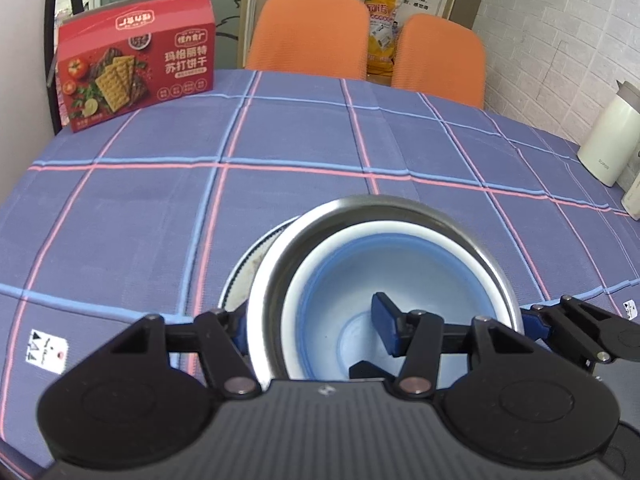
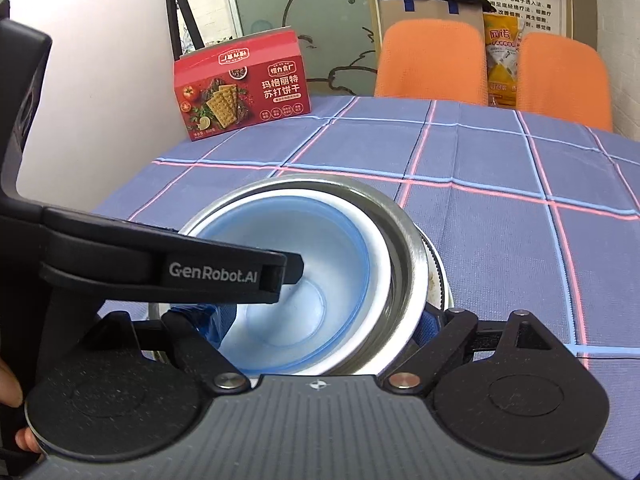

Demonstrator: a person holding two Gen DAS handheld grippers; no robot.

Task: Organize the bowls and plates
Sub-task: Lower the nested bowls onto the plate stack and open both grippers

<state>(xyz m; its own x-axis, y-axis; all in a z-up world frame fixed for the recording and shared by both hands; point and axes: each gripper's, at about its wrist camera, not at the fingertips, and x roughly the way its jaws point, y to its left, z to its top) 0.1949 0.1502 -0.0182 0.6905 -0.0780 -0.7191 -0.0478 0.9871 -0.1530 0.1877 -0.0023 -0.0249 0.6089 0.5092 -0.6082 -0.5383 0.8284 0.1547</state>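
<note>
bowls: glossy blue-white bowl nested in round steel bowl, on plate
table: checked cloth
left hand-held gripper: fingers straddle steel rim, clamp unclear
right hand-held gripper: fingers apart, straddling bowls

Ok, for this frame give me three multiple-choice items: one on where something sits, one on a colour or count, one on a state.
1. Where is the blue bowl?
A. Nested inside the steel bowl
B. Upside down on the cloth
C. On an orange chair

2. How many orange chairs stand behind the table?
A. One
B. Two
C. Four

3. How does the left gripper stand at the bowls?
A. Shut in the air above them
B. Lying open on the cloth away from them
C. Open, one finger inside the blue bowl and one outside the steel rim

Answers: 1 A, its white rim lies within the steel rim in both views. 2 B, two orange backs show past the far edge. 3 C, the left wrist view shows the blue pads on either side of the bowl walls.
</note>
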